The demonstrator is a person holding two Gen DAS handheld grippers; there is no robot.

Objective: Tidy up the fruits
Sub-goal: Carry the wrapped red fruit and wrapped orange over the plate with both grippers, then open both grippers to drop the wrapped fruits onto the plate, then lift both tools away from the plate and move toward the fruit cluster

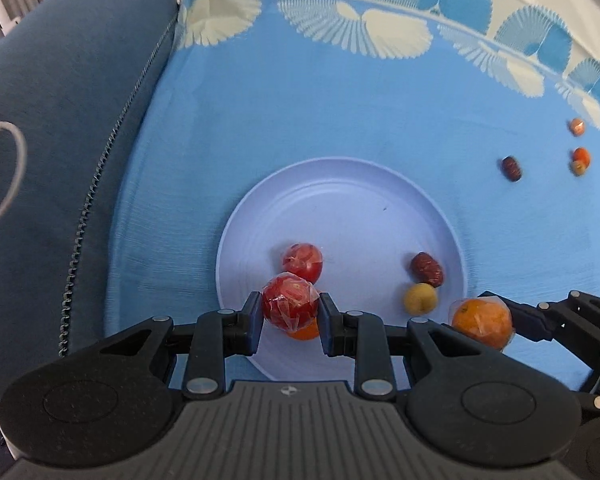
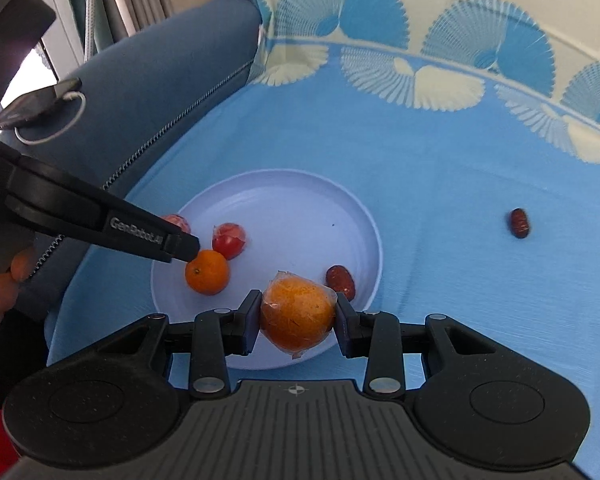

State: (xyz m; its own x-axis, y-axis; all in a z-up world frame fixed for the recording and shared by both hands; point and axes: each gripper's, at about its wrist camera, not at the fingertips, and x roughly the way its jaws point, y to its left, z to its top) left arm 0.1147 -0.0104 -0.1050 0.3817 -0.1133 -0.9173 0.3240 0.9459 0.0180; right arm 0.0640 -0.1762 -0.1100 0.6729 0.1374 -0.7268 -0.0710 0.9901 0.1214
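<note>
A pale lilac plate lies on the blue cloth. My left gripper is shut on a plastic-wrapped red tomato just above the plate's near edge, over a bare orange. My right gripper is shut on a wrapped orange above the plate's near rim. On the plate lie a second wrapped tomato, a red date and a small yellow fruit.
Off the plate to the right lie another date and several small orange fruits. A blue cushion borders the cloth on the left, with a phone and white cable on it.
</note>
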